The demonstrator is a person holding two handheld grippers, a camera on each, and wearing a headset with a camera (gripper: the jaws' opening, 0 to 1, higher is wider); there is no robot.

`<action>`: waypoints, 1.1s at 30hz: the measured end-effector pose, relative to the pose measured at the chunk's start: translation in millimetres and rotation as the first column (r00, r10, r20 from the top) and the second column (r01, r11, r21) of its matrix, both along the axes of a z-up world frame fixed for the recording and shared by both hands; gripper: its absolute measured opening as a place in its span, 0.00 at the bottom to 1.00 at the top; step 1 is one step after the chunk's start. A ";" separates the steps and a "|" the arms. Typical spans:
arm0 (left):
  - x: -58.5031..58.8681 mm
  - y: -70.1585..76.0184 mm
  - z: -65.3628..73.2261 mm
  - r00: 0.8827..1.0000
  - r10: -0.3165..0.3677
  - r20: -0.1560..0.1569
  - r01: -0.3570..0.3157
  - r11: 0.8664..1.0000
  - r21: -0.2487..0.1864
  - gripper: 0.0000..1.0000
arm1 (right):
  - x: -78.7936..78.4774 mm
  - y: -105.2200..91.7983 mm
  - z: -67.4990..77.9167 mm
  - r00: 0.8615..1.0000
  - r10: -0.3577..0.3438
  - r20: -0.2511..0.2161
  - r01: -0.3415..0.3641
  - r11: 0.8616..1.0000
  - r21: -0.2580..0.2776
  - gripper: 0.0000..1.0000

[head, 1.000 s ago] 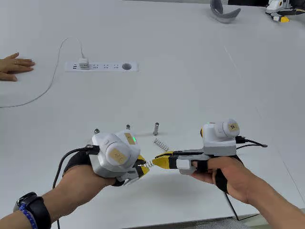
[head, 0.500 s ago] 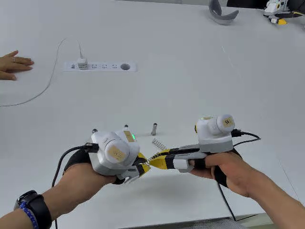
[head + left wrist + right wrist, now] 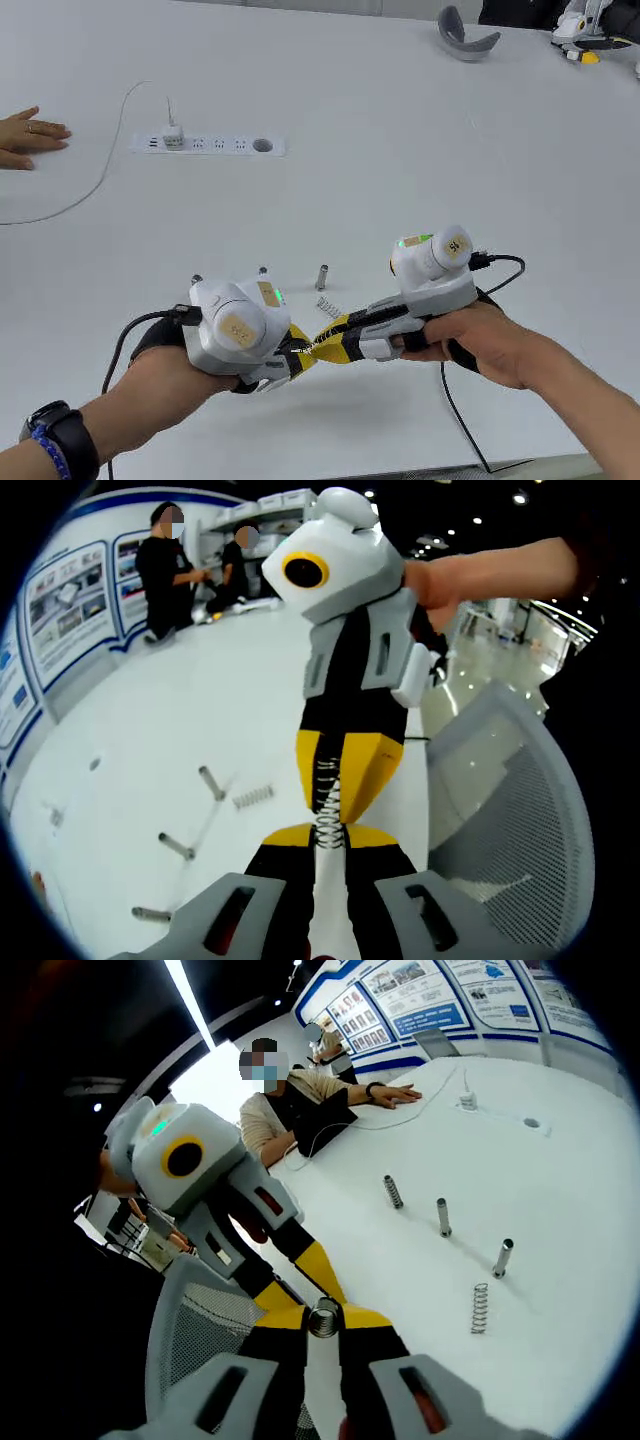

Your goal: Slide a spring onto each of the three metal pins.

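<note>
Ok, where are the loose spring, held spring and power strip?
loose spring (image 3: 328,306), head view, middle of its coils
held spring (image 3: 326,805), left gripper view, its middle coils
power strip (image 3: 225,146), head view, bare top face

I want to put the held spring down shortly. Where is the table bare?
Bare: the wide stretch between the power strip and the three pins, and the table right of the pins. Crowded: near the pins, where a loose spring lies.
</note>
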State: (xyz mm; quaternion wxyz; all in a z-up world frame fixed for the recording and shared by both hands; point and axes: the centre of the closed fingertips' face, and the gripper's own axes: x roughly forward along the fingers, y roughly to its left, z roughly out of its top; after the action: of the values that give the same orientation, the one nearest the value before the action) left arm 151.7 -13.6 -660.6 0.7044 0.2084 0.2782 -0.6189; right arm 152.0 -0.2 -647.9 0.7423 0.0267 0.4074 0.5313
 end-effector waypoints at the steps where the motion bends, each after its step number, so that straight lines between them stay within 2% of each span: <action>1: 0.2 0.0 0.1 1.000 0.001 -0.007 -0.001 1.000 -0.003 0.10 | -0.7 0.3 0.2 1.000 0.015 0.005 -0.015 1.000 -0.007 0.13; 2: 0.4 0.0 0.2 1.000 0.001 -0.014 -0.001 1.000 -0.008 0.10 | -0.4 0.3 0.2 0.999 0.037 0.023 -0.037 0.999 -0.017 0.13; 5: -1.1 -1.1 2.0 1.000 -0.010 -0.026 0.010 1.000 -0.025 0.10 | -1.1 1.0 1.8 0.997 0.071 0.029 -0.070 0.997 -0.029 0.13; 8: -2.6 -2.8 6.2 0.999 -0.029 -0.030 0.028 0.998 -0.049 0.10 | -0.4 3.1 6.9 0.992 0.109 0.060 -0.107 0.993 -0.042 0.13; 11: -3.1 -3.7 9.4 0.998 -0.056 -0.036 0.053 0.996 -0.076 0.10 | -2.5 3.1 10.4 0.980 0.175 0.094 -0.169 0.983 -0.070 0.13; 12: -3.9 -3.9 11.9 0.997 -0.061 -0.049 0.057 0.994 -0.089 0.10 | -2.7 3.4 12.0 0.977 0.187 0.098 -0.181 0.981 -0.072 0.13; 17: -4.4 -4.7 19.2 0.994 -0.089 -0.069 0.078 0.987 -0.142 0.10 | -2.7 3.9 19.3 0.964 0.241 0.115 -0.232 0.969 -0.084 0.13; 24: -6.9 -4.0 21.5 0.991 -0.106 -0.081 0.092 0.982 -0.163 0.09 | -5.5 5.8 20.3 0.946 0.297 0.133 -0.283 0.952 -0.112 0.13; 30: -8.7 -1.6 19.8 0.990 -0.116 -0.085 0.101 0.981 -0.164 0.09 | -11.0 6.4 16.2 0.940 0.314 0.129 -0.299 0.946 -0.126 0.13; 33: -9.7 -1.4 19.9 0.989 -0.122 -0.089 0.106 0.980 -0.167 0.10 | -10.7 5.9 16.2 0.942 0.310 0.127 -0.295 0.947 -0.127 0.13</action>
State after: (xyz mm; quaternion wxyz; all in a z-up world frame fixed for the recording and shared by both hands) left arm 141.9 -15.0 -640.8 0.6678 0.1352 0.2491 -0.6883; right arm 141.3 5.8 -631.7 0.6798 -0.1145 0.3791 0.6172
